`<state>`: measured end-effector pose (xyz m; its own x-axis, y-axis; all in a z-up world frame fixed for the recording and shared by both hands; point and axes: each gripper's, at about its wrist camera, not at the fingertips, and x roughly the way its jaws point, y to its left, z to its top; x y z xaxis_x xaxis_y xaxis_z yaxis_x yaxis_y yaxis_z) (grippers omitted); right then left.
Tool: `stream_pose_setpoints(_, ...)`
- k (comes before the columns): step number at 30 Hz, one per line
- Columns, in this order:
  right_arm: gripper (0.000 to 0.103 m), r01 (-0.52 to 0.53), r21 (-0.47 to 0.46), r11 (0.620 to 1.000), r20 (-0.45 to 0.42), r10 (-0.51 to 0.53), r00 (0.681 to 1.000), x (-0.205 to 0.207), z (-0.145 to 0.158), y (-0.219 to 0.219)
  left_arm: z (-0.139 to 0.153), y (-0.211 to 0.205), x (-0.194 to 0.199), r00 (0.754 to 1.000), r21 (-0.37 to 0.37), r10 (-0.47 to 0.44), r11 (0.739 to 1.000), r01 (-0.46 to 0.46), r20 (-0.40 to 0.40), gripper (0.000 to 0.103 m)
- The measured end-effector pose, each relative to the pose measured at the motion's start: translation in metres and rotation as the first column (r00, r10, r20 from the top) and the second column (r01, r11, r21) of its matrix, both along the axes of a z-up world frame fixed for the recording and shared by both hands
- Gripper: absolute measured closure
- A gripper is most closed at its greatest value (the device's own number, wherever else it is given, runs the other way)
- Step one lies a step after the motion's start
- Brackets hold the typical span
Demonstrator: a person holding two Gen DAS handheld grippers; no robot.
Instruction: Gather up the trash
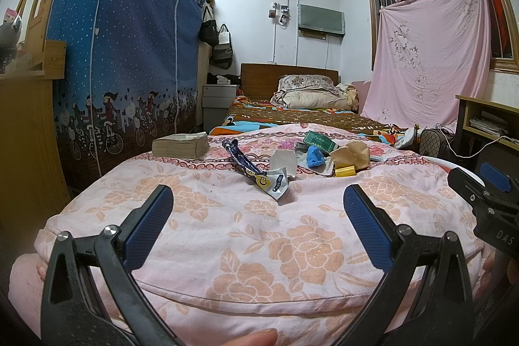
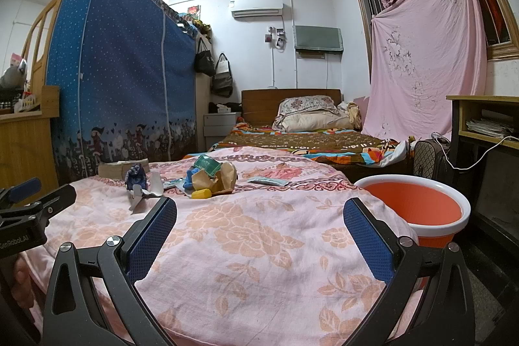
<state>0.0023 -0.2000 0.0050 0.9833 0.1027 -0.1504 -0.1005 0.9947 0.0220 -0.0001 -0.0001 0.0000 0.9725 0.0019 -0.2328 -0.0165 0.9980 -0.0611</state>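
Trash lies on a pink floral quilt (image 1: 253,235): a blue and silver snack wrapper (image 1: 256,172), white paper (image 1: 283,162), a blue crumpled piece (image 1: 314,156), a green packet (image 1: 319,142), brown paper (image 1: 352,155) and a yellow roll (image 1: 344,171). The same pile shows in the right wrist view (image 2: 207,177). My left gripper (image 1: 258,206) is open and empty, short of the wrapper. My right gripper (image 2: 259,216) is open and empty over the quilt (image 2: 259,248). An orange basin with a white rim (image 2: 418,203) stands to its right.
A thick book (image 1: 181,145) lies on the quilt's far left. A flat packet (image 2: 267,181) lies right of the pile. A blue fabric wardrobe (image 1: 123,54) stands left, a bed (image 1: 292,106) behind, a desk (image 2: 486,125) and bag (image 2: 429,161) at right.
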Motion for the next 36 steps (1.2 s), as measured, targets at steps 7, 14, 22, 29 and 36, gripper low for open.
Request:
stream_pose_setpoints(7,0.0,0.0,0.0,1.0,0.0,0.0,1.0,0.001,0.0,0.0,0.0,0.0,0.0,1.0,0.0,0.0,1.0,0.0,0.0,0.012)
stream_pose_setpoints(14,0.0,-0.001,-0.001,1.0,-0.003,0.001,1.0,0.001,0.0,0.0,0.0,0.0,0.0,1.0,0.0,0.0,1.0,0.0,0.0,0.012)
stream_pose_setpoints(22,0.0,-0.005,0.003,1.0,-0.006,0.005,1.0,0.002,0.001,0.0,0.009,0.005,-0.004,1.0,-0.006,0.006,1.0,-0.006,0.005,0.012)
stream_pose_setpoints(29,0.0,-0.02,0.024,1.0,-0.014,0.021,1.0,0.01,0.008,0.001,0.018,0.014,0.012,0.999,-0.013,0.034,0.999,-0.033,0.016,0.012)
stream_pose_setpoints(36,0.0,-0.048,0.011,0.999,0.024,0.048,0.999,0.02,0.024,0.003,0.031,0.021,0.024,0.997,-0.004,0.058,0.998,-0.057,0.051,0.012)
